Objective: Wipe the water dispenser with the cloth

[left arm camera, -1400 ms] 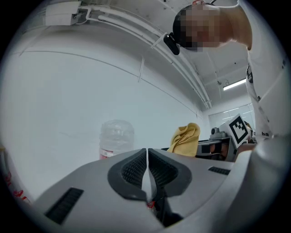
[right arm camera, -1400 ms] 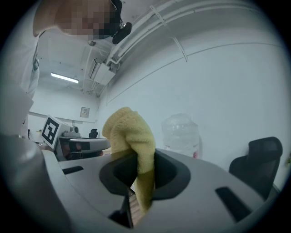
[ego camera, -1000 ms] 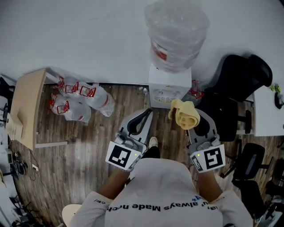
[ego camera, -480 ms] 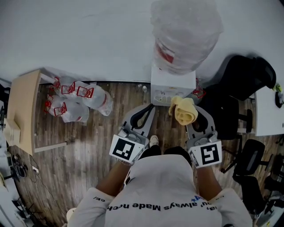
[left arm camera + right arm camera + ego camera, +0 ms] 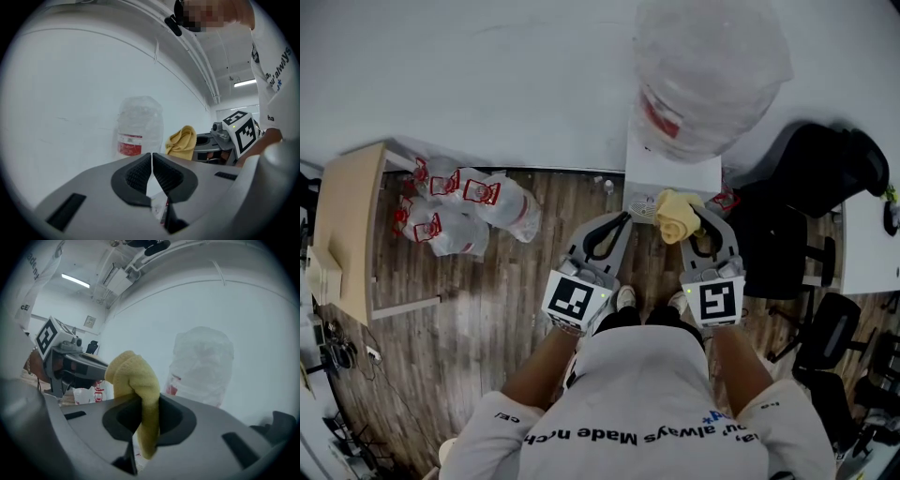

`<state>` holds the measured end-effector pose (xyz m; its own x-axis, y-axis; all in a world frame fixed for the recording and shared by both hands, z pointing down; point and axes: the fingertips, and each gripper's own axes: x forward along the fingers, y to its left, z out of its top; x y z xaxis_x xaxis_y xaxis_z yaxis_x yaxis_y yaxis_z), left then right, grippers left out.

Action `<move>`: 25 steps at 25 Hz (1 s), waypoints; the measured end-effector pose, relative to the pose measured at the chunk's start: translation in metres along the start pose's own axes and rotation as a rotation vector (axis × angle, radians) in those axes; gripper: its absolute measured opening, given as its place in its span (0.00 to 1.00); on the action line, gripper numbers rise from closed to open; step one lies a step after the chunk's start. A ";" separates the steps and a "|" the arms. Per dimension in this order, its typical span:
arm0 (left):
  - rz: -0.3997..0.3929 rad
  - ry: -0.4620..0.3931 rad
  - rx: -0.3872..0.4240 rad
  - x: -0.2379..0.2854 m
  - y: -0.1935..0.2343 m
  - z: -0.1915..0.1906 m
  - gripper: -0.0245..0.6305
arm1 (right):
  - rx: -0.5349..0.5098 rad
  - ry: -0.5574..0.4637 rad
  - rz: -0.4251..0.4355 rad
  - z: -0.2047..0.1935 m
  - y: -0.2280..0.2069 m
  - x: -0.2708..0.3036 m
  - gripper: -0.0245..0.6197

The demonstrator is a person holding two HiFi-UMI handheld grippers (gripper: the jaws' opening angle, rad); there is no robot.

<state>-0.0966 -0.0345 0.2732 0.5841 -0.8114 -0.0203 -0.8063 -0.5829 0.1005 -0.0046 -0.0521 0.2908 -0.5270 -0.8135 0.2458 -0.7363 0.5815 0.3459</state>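
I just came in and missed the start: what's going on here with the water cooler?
A person stands facing the white water dispenser, a gripper in each hand. The right gripper has its jaws shut on a yellow cloth, held at the dispenser's front top edge, below the big bottle; contact can't be confirmed. The left gripper is beside it, jaws together and empty.

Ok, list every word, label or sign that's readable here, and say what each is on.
"always Made": upside down on the person's white T-shirt, rest unclear.
Red label on the clear plastic water bottle: too blurred to read.
Red print on the clear plastic bags: too small to read.
Black-and-white square markers on the left gripper and right gripper: patterns, no words.
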 end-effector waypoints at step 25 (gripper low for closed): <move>0.029 0.095 -0.019 0.024 0.035 -0.050 0.08 | -0.244 0.197 -0.016 -0.118 0.019 0.191 0.14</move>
<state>-0.1060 -0.0727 0.3258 0.5679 -0.8194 0.0776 -0.8213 -0.5580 0.1186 -0.0684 -0.1964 0.4512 -0.4061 -0.8212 0.4009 -0.6079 0.5703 0.5524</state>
